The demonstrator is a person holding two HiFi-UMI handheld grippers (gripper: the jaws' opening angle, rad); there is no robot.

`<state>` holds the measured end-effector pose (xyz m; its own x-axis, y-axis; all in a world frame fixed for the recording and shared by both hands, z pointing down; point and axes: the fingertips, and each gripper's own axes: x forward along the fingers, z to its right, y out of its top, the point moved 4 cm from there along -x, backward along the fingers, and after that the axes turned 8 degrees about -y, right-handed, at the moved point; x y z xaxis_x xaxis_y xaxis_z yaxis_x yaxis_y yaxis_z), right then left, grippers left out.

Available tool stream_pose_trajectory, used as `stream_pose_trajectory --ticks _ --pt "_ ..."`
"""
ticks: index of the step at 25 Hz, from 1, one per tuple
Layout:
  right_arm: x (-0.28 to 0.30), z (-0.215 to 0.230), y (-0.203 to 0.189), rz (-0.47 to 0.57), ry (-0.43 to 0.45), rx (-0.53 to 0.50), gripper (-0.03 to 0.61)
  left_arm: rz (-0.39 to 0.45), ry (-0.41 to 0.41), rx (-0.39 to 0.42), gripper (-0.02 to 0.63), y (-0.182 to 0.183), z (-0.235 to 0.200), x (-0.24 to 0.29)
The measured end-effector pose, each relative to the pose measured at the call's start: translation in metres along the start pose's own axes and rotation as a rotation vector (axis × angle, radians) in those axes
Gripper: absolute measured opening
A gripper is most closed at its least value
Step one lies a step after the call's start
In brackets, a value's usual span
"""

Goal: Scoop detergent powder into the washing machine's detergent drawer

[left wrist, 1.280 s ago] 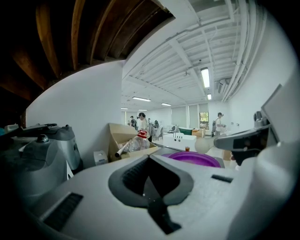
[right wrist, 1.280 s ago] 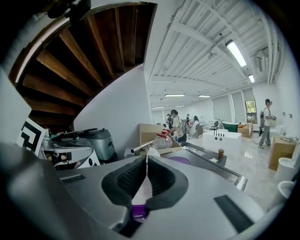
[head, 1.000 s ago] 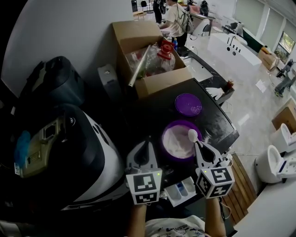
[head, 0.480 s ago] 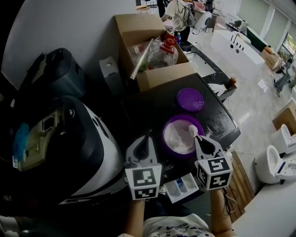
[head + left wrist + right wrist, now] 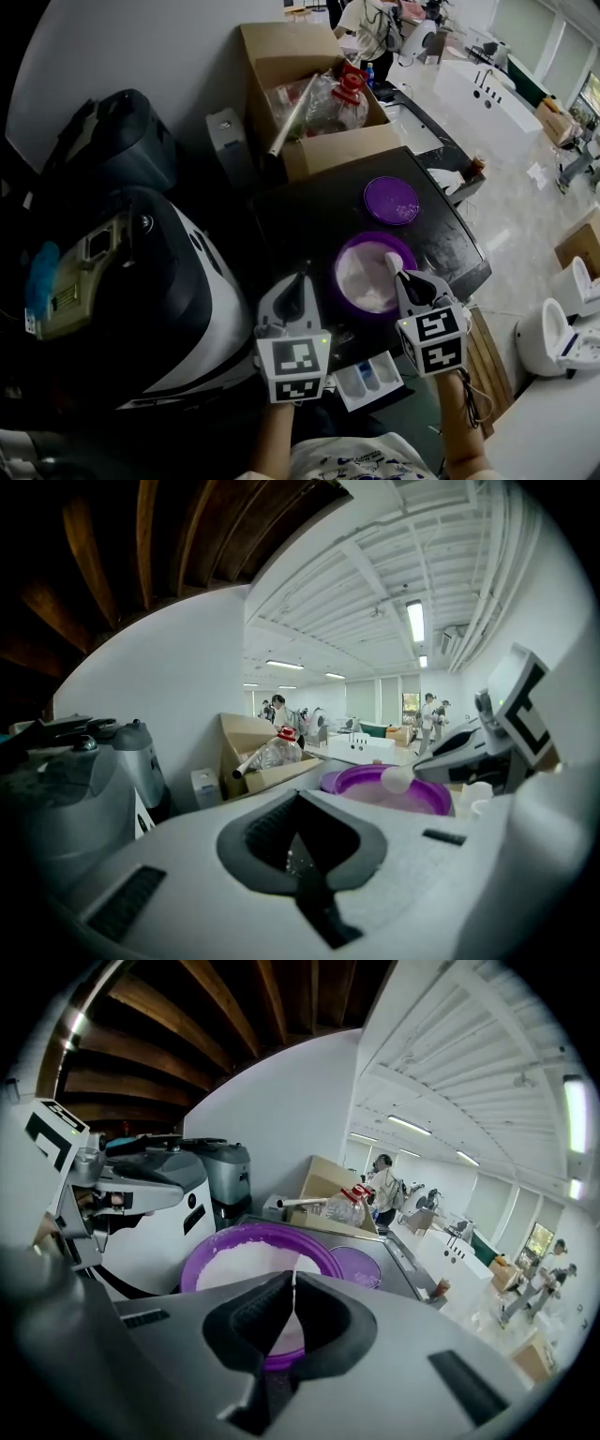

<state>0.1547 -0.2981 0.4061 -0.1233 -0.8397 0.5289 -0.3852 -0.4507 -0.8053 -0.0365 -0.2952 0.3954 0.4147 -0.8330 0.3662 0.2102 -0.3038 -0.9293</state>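
Barely shifting since the earlier frame, the right gripper point(image 5: 405, 277) is still clamping its jaws on the thin handle of a white plastic scoop point(image 5: 394, 262), above the right edge of a round purple tub point(image 5: 339, 274) of white detergent powder point(image 5: 366, 278). The left gripper point(image 5: 301, 284) is waiting beside it, jaws together and empty. The tub is standing on a black desk point(image 5: 300, 216) in a bright hall. The white detergent drawer point(image 5: 368, 380) is showing only partly between the grippers.

We see an open cardboard box point(image 5: 347, 148) against the wall, with a clear, red-capped bottle point(image 5: 328, 108) lying inside it. Farther off we find a white bathtub point(image 5: 487, 103), and a toilet point(image 5: 539, 337) at the right.
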Motion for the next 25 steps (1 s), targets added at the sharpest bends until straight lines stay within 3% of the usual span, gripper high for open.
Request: stream_pose_trajectory --ticks 12,25 --pt "0.016 0.004 -0.004 -0.074 0.033 -0.109 0.020 -0.009 0.002 -0.007 0.002 -0.002 -0.002 0.007" --pt "0.029 -0.003 -0.003 -0.179 0.138 -0.191 0.020 -0.007 0.000 -0.011 0.002 0.001 -0.002 0.011"
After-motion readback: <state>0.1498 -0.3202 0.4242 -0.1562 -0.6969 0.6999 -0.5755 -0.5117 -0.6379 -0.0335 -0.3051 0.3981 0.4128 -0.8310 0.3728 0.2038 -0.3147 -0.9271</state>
